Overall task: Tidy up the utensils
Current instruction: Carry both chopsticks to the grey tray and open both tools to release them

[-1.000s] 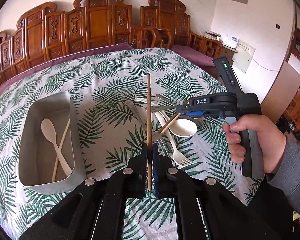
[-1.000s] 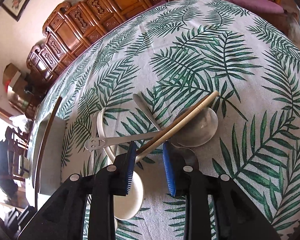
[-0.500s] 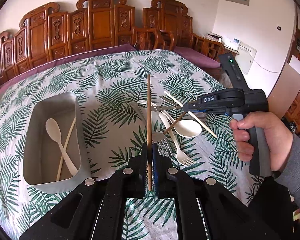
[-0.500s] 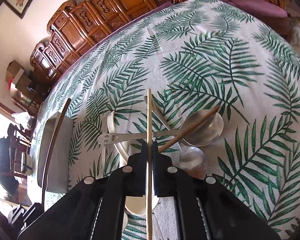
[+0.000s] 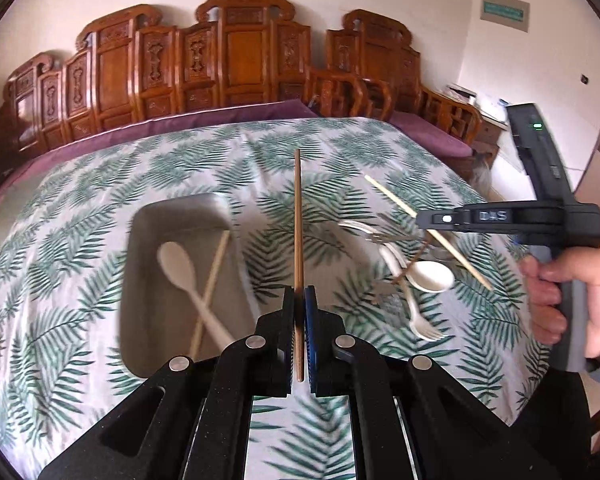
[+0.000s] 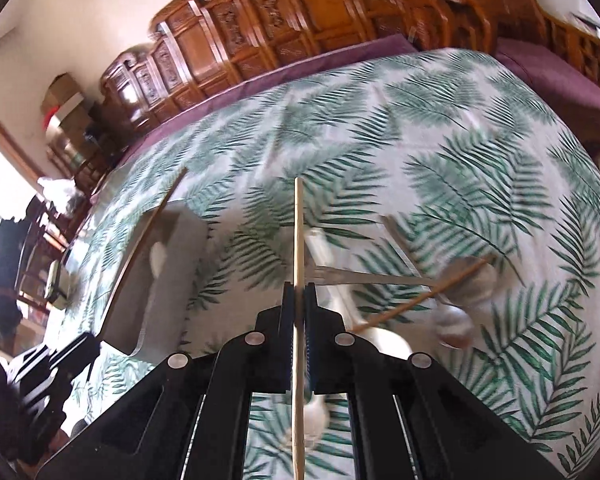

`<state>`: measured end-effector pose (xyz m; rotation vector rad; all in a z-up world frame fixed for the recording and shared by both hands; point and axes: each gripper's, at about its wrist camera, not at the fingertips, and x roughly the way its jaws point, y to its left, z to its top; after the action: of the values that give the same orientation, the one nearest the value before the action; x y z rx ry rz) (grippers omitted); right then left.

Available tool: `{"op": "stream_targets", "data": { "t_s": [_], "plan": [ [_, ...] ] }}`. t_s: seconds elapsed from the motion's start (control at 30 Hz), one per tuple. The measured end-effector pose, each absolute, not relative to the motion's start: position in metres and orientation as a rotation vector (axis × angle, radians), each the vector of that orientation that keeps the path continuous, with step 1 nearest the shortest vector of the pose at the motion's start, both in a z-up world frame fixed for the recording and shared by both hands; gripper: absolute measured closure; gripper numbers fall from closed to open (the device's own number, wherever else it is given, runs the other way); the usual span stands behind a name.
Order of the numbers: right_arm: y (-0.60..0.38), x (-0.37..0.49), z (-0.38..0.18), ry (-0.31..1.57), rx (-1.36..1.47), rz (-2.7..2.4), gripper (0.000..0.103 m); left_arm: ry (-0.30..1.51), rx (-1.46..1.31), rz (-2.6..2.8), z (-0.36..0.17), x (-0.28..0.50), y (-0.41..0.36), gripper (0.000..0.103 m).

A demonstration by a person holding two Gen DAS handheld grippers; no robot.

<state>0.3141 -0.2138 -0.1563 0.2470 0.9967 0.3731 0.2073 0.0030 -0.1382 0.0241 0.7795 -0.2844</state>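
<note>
My left gripper [image 5: 299, 300] is shut on a dark brown chopstick [image 5: 298, 220] that points forward, held above the table beside the grey tray [image 5: 140, 240]. The tray holds a cream spoon [image 5: 180, 268] and a light chopstick [image 5: 212, 280]. My right gripper [image 6: 299, 300] is shut on a light chopstick [image 6: 298, 240], lifted above the utensil pile; it also shows in the left wrist view [image 5: 436, 222]. The pile has a cream spoon [image 5: 432, 276], a cream fork [image 5: 416, 316], a metal fork [image 5: 364, 230] and a brown chopstick [image 6: 420, 296].
The table has a palm-leaf cloth [image 5: 180, 160]. Carved wooden chairs [image 5: 240, 56] line the far side. The grey tray also shows at left in the right wrist view [image 6: 172, 264], with the dark chopstick [image 6: 152, 220] above it.
My right gripper closed on the light chopstick and lifted it off the pile toward the left. My left gripper shifted so the tray lies nearer its centre.
</note>
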Motion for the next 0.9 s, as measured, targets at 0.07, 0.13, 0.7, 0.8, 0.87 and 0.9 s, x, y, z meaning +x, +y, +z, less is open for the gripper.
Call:
{"op": "stream_targets", "data": {
  "t_s": [0.07,0.13,0.7,0.8,0.87,0.9],
  "plan": [
    [-0.203,0.312,-0.15,0.99,0.236,0.395,0.097,0.783,0.019,-0.264,-0.139,0.208,0.013,0.099],
    [-0.188,0.31,-0.144,0.982,0.223,0.423,0.097,0.791,0.009,-0.244,-0.14,0.209,0.025,0.099],
    [-0.106,0.303,-0.13,0.978,0.145,0.533,0.097,0.869,-0.01,-0.158,-0.167,0.233,0.077,0.099],
    [-0.096,0.303,-0.13,0.979,0.136,0.544,0.097,0.876,0.015,-0.152,-0.166,0.238,0.077,0.099],
    [-0.091,0.304,-0.131,0.979,0.129,0.548,0.097,0.863,0.023,-0.155,-0.162,0.24,0.079,0.099],
    [-0.088,0.304,-0.131,0.98,0.126,0.553,0.097,0.859,0.029,-0.154,-0.16,0.24,0.08,0.099]
  ]
}}
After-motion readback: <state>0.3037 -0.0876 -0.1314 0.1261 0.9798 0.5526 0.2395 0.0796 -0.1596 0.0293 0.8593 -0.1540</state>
